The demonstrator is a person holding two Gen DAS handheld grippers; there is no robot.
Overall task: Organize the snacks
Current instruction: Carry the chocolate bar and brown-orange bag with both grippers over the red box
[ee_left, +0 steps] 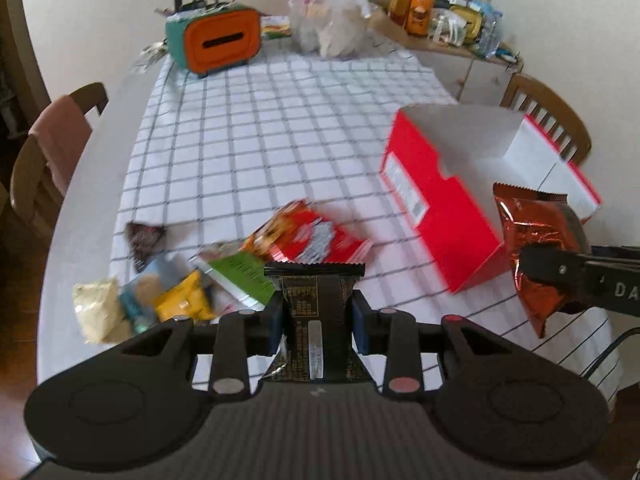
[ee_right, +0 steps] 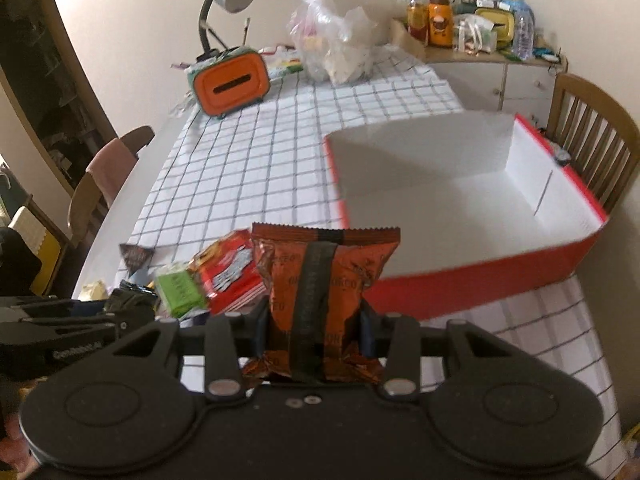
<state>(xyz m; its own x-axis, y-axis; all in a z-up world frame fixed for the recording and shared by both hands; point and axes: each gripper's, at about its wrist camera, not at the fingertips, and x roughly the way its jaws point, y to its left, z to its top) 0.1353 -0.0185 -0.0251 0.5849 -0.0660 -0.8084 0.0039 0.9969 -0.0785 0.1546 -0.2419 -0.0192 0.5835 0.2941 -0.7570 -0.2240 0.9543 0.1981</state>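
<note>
Progress is small so far — the red cardboard box (ee_right: pixel 460 280), near the right edge of the table (ee_left: pixel 80 184), looks empty inside. The left gripper (ee_left: pixel 318 304) clamps a black snack packet (ee_left: pixel 316 320), the right gripper (ee_right: pixel 316 320) pinches a copper-orange snack bag (ee_right: pixel 328 280); both are lifted over the checked tablecloth (ee_left: pixel 260 128). A pile of snacks (ee_left: pixel 224 264) waits near the front-left edge — still to sort.

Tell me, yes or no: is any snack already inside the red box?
No. In the right wrist view the red box shows only its bare white interior, with no packet in it.
</note>
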